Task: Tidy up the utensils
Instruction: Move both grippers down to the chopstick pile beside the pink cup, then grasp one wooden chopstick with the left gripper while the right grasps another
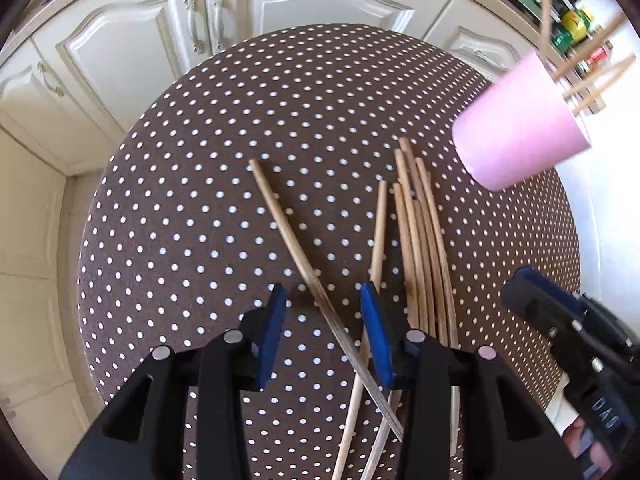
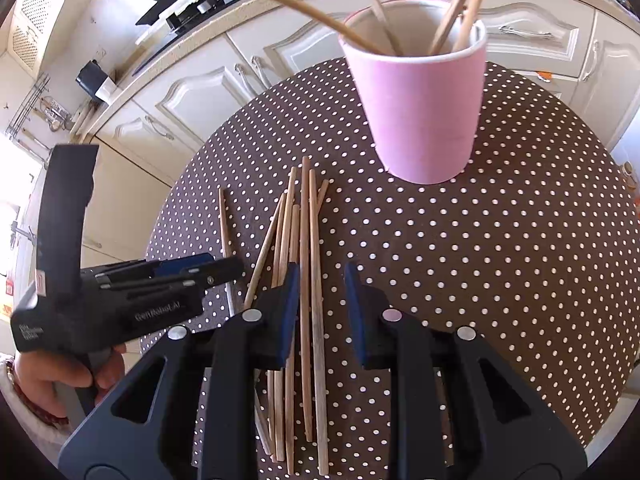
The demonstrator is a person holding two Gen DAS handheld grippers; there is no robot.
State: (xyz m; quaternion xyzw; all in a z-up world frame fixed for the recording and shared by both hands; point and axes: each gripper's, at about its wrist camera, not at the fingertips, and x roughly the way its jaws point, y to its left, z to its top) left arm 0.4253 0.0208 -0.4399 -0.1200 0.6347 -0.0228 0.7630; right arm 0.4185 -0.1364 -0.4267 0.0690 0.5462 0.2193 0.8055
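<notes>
a: looking down the left gripper (image 1: 324, 304), i see its blue pads standing apart over the round table (image 1: 160, 208) with the brown polka-dot cloth. one loose chopstick (image 1: 296, 256) runs slantwise through the gap between them, but neither pad presses on it, so nothing is gripped there.

b: same on my side. the right gripper (image 2: 322, 292) has its jaws parted too, a narrower gap, and two sticks of the chopstick pile (image 2: 304, 240) pass straight through that gap. whether the tips actually rest on the cloth i can't quite tell from this angle.

a: and the pile itself?

b: lying flat on the cloth, a loose fan of pale wooden sticks roughly side by side, some crossing. the lone slanted one sits apart on the left of the bundle (it crosses another stick near your pads).

a: where's the pink cup (image 2: 416, 92)?

b: upright on the table beyond the pile, a little to the right of it, not touching the sticks on the cloth. several chopsticks in the cup (image 2: 460, 20) already lean out against its rim, splayed in different directions.

a: from my camera the cup is at the upper right, and your gripper shows at my right edge.

b: and yours is at my left, with a hand (image 2: 52, 376) wrapped round its handle. cream cabinet doors (image 1: 132, 52) curve behind the table.
</notes>
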